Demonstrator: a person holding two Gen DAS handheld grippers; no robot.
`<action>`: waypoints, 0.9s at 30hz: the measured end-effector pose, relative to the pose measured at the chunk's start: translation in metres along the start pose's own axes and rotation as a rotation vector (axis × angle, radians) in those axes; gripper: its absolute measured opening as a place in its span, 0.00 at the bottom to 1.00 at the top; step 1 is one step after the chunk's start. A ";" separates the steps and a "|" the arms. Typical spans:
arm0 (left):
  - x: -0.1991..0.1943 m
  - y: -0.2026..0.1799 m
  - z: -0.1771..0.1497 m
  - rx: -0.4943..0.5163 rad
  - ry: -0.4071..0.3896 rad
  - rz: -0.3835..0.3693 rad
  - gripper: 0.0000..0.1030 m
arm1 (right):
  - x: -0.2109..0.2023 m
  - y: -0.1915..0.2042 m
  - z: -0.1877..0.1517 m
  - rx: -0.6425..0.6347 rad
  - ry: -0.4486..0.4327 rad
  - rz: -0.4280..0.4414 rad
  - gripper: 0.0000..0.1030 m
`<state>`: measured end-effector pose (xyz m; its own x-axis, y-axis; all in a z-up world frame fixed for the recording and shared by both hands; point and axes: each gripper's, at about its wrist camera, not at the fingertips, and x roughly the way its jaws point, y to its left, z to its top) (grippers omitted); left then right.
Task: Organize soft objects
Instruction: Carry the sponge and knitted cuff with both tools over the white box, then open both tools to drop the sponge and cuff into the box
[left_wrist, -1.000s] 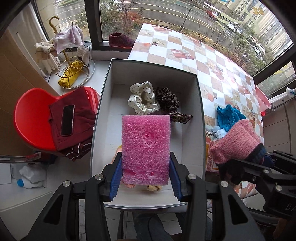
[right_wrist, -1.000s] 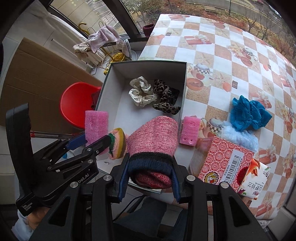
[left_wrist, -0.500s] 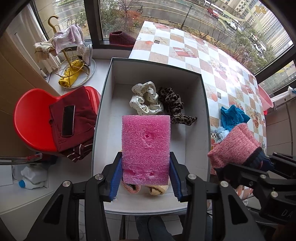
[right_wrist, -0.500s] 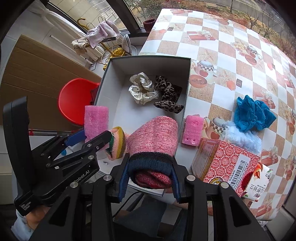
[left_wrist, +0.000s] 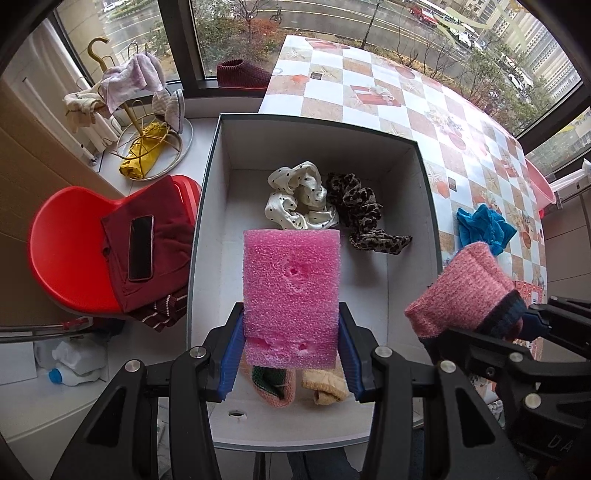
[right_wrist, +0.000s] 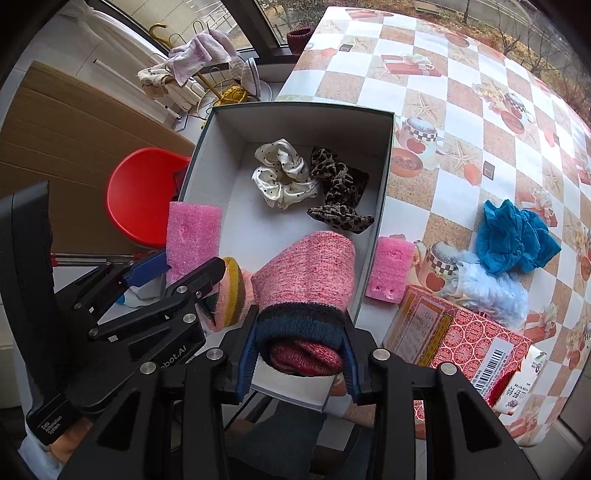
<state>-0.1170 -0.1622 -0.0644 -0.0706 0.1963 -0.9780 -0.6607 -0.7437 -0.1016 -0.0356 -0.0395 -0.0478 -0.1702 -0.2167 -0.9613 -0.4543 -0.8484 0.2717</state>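
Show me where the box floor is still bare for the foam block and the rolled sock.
Bare floor in the box: the left strip beside the cream scrunchie, and the middle right, below the leopard scrunchie. Crowded: the far middle with both scrunchies, and the near edge, where rolled socks lie under the pink foam block.

A red chair (left_wrist: 70, 254) stands beside the checked table (left_wrist: 406, 99) under daylit windows (left_wrist: 229, 33).
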 end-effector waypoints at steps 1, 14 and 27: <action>0.002 0.001 0.001 -0.001 0.003 0.002 0.48 | 0.003 0.000 0.001 0.000 0.004 -0.003 0.39; 0.028 0.007 0.014 0.009 0.025 0.044 0.48 | 0.030 -0.002 0.022 0.010 0.041 -0.036 0.39; 0.037 0.007 0.013 0.023 0.040 0.047 0.48 | 0.042 -0.005 0.030 0.033 0.062 -0.031 0.39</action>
<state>-0.1342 -0.1516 -0.0992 -0.0728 0.1353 -0.9881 -0.6742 -0.7367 -0.0512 -0.0665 -0.0302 -0.0876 -0.1020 -0.2212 -0.9699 -0.4872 -0.8389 0.2426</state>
